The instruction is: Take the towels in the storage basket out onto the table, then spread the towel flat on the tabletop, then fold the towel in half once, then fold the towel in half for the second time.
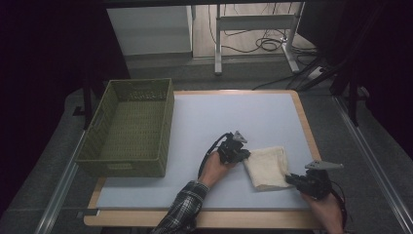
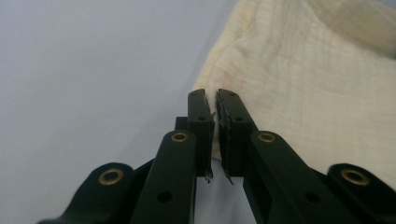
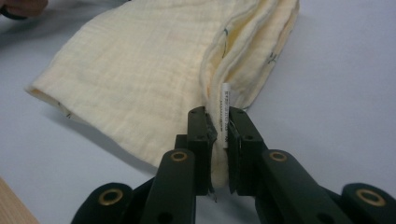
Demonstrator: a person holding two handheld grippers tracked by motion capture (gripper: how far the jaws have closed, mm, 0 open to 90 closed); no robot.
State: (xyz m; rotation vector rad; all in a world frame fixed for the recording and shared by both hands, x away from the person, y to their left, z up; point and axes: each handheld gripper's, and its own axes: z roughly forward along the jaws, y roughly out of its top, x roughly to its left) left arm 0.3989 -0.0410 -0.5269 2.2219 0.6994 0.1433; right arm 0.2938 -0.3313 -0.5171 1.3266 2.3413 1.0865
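Observation:
A folded pale yellow cloth (image 1: 267, 165) lies on the light grey table mat (image 1: 204, 126), right of centre. My left gripper (image 1: 243, 154) is at the cloth's left edge, and in the left gripper view the jaws of that gripper (image 2: 215, 100) are shut on the cloth (image 2: 317, 84) at its edge. My right gripper (image 1: 290, 180) is at the cloth's near right corner. In the right gripper view this gripper (image 3: 217, 116) is shut on the cloth (image 3: 140, 79) at its hem, where a small white label (image 3: 225, 112) sticks up between the jaws.
An olive green plastic basket (image 1: 130, 127) stands on the left side of the table. The table's wooden edge (image 1: 204, 219) runs along the front. Metal table legs and cables (image 1: 263, 44) are on the floor beyond the far edge.

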